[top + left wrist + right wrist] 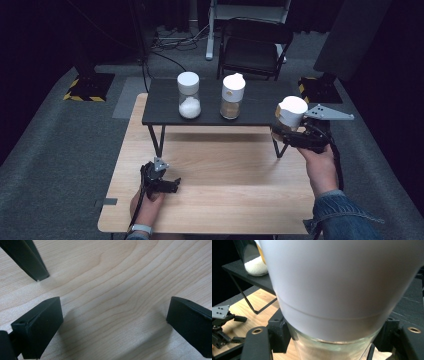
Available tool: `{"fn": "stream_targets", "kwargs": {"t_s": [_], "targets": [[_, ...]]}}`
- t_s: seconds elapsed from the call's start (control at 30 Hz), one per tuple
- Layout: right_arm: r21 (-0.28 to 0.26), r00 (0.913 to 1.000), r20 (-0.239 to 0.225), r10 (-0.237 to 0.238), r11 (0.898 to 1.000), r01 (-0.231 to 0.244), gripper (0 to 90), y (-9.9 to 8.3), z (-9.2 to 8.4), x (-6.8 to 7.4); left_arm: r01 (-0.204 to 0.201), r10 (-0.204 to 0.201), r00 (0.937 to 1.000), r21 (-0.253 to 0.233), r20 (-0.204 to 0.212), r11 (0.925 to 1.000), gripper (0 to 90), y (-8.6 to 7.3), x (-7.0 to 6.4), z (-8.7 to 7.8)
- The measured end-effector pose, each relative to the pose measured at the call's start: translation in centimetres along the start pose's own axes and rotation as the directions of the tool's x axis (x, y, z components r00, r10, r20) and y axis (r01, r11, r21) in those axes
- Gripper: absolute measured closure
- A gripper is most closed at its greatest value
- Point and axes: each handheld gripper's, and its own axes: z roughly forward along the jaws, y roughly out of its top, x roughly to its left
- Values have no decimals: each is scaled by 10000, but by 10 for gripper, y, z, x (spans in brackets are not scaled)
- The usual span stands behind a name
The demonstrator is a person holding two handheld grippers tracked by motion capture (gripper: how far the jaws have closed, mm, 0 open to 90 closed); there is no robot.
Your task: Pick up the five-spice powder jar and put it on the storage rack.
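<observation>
High view: right gripper (289, 131) clamps jar (290, 116) | left gripper (171, 185) open

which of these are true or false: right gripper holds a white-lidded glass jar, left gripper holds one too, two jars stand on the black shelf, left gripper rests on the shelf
1. The right gripper holds a white-lidded glass jar: true.
2. The left gripper holds a jar too: false, its jaws stand open over bare wood.
3. Two jars stand on the black shelf: true, a jar of white grains and a jar of brown powder.
4. The left gripper rests on the shelf: false, it sits low on the light wooden table.
</observation>
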Motion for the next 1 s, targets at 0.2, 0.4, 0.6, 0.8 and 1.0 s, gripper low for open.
{"fn": "stream_targets", "kwargs": {"t_s": [0.2,0.4,0.6,0.8,1.0], "targets": [[-2,10000,6,84,10000,-84,309,8,7,-5,2,-2,10000,4,2,10000,4,0,0,0],[-101,9997,83,219,9997,-218,309,12,14,-10,-12,12,10000,12,2,10000,4,0,0,0],[-81,9994,271,195,9998,-193,309,18,22,-12,3,-3,10000,2,0,10000,4,0,0,0],[-62,9993,333,145,9999,-143,309,24,31,-13,-1,1,10000,3,0,10000,4,0,0,0],[-73,9995,293,130,9999,-128,309,27,40,-14,3,-3,10000,5,1,10000,4,0,0,0]]}}
